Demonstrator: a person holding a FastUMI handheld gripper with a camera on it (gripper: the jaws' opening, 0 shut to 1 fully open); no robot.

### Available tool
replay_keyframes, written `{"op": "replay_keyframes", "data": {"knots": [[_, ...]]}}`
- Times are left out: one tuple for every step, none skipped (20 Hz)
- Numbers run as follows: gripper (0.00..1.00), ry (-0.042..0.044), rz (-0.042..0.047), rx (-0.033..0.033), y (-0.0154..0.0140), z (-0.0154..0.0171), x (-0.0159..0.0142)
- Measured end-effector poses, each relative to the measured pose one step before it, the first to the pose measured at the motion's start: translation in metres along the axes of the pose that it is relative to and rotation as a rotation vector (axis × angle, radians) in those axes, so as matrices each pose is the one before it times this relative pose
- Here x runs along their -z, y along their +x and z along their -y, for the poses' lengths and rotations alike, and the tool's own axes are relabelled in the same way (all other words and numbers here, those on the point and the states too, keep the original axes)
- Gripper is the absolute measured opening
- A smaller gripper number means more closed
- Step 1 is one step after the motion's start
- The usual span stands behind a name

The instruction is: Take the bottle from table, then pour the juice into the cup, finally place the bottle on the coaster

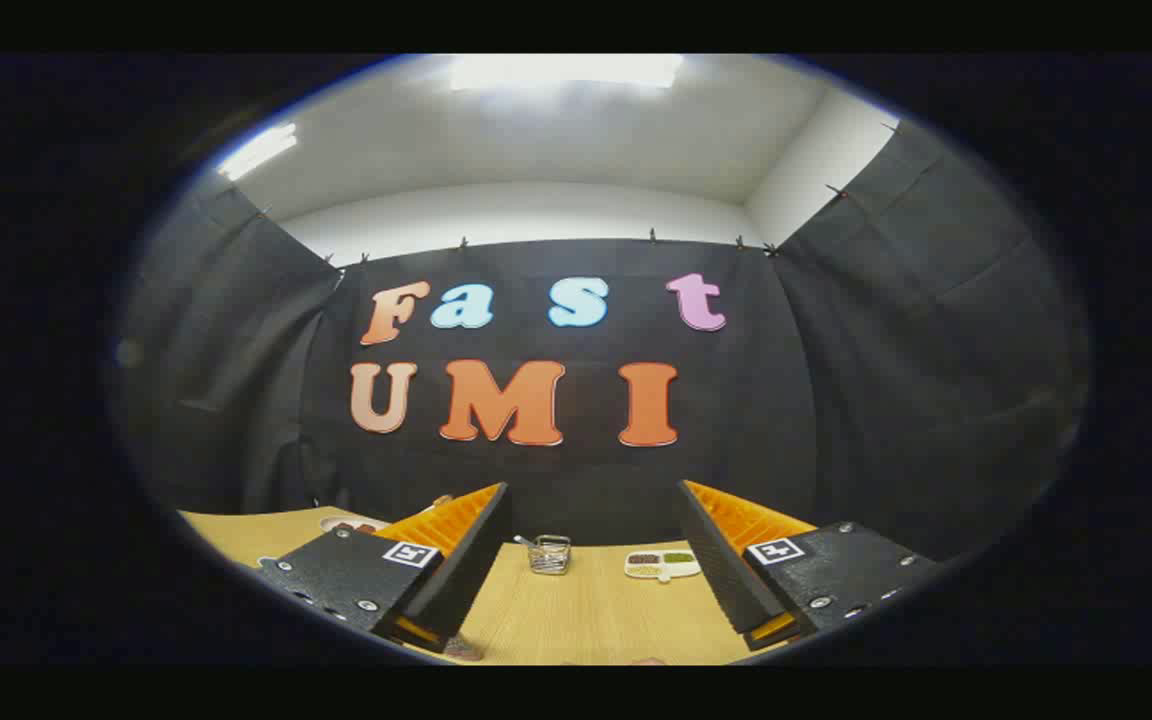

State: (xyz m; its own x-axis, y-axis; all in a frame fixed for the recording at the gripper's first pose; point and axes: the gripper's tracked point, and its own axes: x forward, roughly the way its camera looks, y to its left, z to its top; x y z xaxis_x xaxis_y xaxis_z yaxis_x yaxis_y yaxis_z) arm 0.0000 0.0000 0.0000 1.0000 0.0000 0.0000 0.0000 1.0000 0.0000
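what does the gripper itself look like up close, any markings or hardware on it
The gripper has two long wedge-shaped fingers, ribbed on their outer faces, each rising from a flat textured mounting block. Each block carries a small square black-and-white tag and several round screw heads along its edges. The fingers stand wide apart, with nothing between them. No cables are visible.

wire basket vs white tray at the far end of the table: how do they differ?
1. The wire basket is see-through metal mesh; the white tray is solid.
2. The basket stands taller; the tray is low and flat.
3. The basket sits between the fingers of the open gripper, beyond them; the tray lies closer to the right finger.

Both rest on the wooden table near the cloth wall.
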Motion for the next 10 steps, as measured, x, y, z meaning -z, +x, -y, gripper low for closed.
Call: {"op": "replay_keyframes", "data": {"knots": [[0.96, -0.01260, 0.00232, -0.00002, -0.00158, -0.00404, -0.00072], [0.96, -0.00551, 0.00065, 0.00301, -0.00140, -0.00373, -0.00021], [0.96, -0.00006, 0.00173, -0.00547, -0.00206, -0.00632, -0.00140], [0.96, 0.00576, 0.00217, -0.00575, -0.00283, -0.00661, -0.00177], [0.96, 0.00689, -0.00238, -0.00981, 0.00031, -0.00610, -0.00009], [0.96, 0.00440, -0.00207, -0.00854, 0.00006, -0.00517, -0.00063], [0.96, 0.00247, -0.00310, -0.00679, -0.00030, -0.00381, 0.00043], [0.96, -0.00007, -0.00173, -0.00641, -0.00099, -0.00291, -0.00082], [0.96, -0.00161, 0.00297, -0.00786, -0.00097, -0.00463, -0.00243], [0.96, -0.00323, 0.00354, -0.00536, -0.00024, -0.00367, -0.00239]]}}
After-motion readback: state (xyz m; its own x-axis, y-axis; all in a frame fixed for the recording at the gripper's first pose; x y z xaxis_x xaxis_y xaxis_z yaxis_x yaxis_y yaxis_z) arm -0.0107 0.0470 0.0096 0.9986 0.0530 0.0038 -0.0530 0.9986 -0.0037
